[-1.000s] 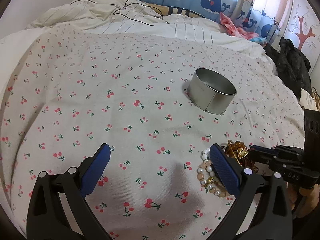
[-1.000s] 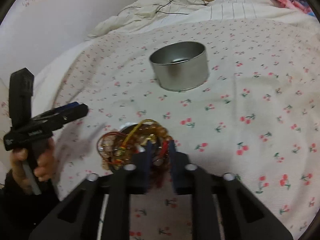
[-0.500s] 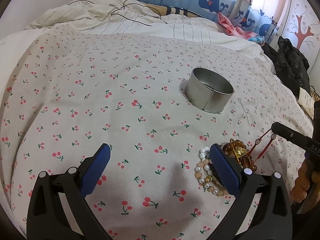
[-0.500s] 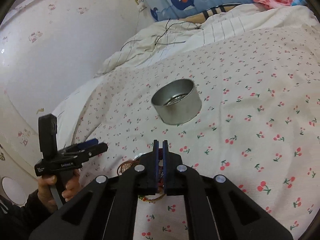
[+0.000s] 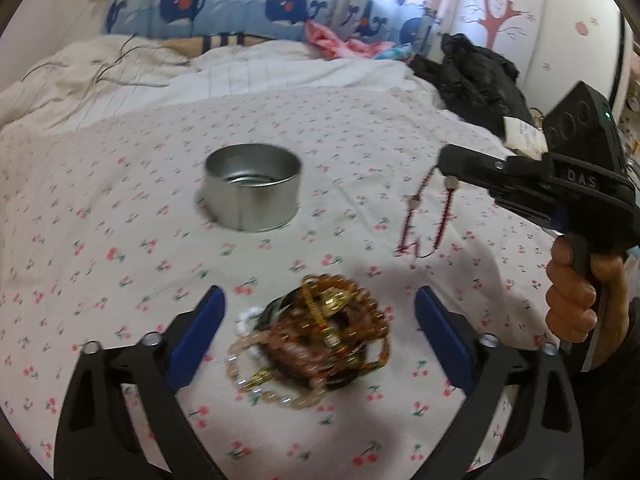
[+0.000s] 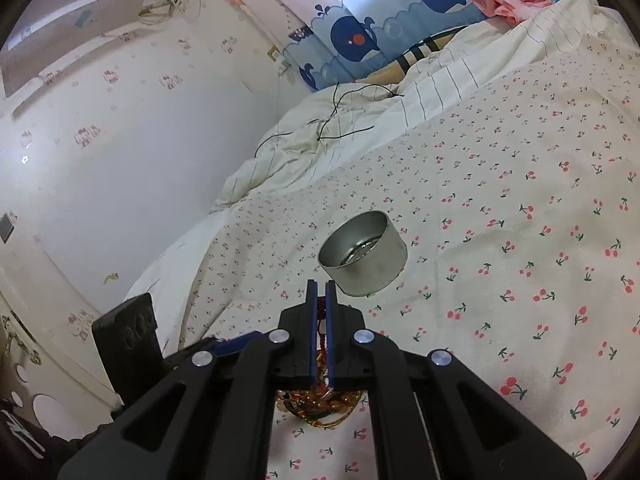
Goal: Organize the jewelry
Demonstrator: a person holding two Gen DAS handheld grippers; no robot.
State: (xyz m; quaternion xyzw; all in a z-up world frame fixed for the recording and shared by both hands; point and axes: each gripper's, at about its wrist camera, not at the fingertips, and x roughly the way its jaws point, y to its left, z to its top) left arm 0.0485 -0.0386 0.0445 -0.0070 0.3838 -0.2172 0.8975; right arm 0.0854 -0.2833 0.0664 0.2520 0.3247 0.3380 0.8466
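Right gripper [image 6: 319, 292]: clamped on the dark red bead strand [image 5: 426, 216], so you carry it dangling clear of the bedsheet [image 5: 120, 184].
Left gripper [image 5: 320, 332]: nothing gripped, jaws closing, astride the jewelry pile [image 5: 316, 340].
Metal tin [image 5: 253, 186]: beyond the pile, left of the strand, likely your drop spot.

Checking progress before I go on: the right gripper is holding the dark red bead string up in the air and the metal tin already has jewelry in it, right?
Not quite. The metal tin is still empty, as the left wrist view shows. The right gripper does hold the red bead string aloft.
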